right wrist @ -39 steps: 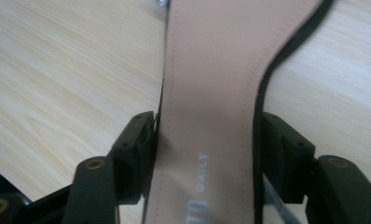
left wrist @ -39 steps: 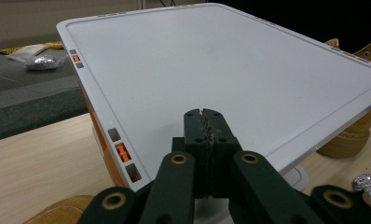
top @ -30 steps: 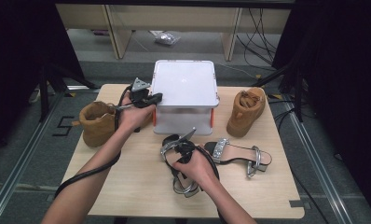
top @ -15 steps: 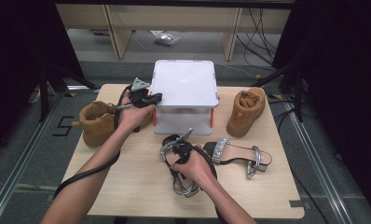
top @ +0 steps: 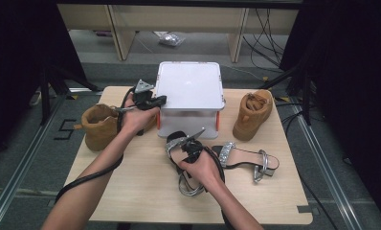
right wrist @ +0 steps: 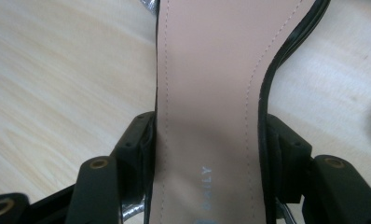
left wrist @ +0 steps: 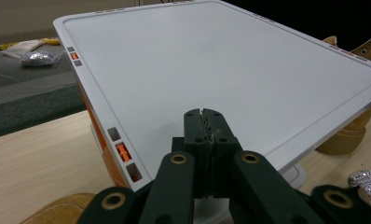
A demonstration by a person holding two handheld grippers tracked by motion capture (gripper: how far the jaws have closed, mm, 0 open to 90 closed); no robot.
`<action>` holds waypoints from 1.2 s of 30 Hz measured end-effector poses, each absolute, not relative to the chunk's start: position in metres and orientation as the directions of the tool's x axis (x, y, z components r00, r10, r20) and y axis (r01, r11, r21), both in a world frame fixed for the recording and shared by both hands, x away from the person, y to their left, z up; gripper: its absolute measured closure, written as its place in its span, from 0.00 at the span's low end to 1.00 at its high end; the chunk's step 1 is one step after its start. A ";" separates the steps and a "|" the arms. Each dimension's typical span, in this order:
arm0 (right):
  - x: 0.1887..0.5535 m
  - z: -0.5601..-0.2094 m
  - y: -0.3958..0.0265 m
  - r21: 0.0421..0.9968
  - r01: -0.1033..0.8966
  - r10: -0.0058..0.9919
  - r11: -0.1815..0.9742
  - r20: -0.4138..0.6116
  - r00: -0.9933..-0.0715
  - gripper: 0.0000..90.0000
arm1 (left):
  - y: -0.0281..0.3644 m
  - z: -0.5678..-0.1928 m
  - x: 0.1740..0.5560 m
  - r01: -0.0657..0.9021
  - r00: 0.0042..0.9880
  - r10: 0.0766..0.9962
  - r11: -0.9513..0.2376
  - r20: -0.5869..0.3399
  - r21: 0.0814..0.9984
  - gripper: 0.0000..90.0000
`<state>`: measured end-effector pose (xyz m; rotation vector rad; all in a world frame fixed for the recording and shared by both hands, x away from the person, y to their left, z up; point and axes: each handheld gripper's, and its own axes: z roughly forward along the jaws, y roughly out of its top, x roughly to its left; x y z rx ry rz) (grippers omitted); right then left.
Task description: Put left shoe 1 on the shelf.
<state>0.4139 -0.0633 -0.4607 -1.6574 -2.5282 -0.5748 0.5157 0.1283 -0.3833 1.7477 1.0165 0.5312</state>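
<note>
A white lidded box (top: 189,86) with orange clips stands at the back middle of the table. My left gripper (top: 155,100) is at its left edge; in the left gripper view its jaws (left wrist: 204,127) are shut, with nothing between them, over the lid (left wrist: 211,65). My right gripper (top: 189,145) is on a sandal (top: 191,184) in front of the box. Its jaws (right wrist: 209,135) have just been closing and press on both sides of the sandal's beige insole (right wrist: 207,70). A matching sandal (top: 246,156) with a silver strap lies to the right.
A tan boot (top: 98,125) stands left of the box, partly behind my left hand, and its pair (top: 253,112) stands to the right. The wooden table (top: 131,191) has bare room at its front left. Cables trail from both grippers.
</note>
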 end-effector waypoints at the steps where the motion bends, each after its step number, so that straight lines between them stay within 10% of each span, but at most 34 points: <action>1: 0.417 -0.461 -0.065 0.291 0.884 0.867 0.365 0.241 -0.437 0.48 | 0.128 -0.383 0.516 0.388 0.550 0.829 -0.142 -0.105 0.911 0.98; 36: 0.495 -0.477 -0.035 0.434 0.860 0.911 0.270 0.175 -0.374 0.48 | 0.130 -0.384 0.516 0.395 0.550 0.826 -0.125 -0.125 0.910 0.99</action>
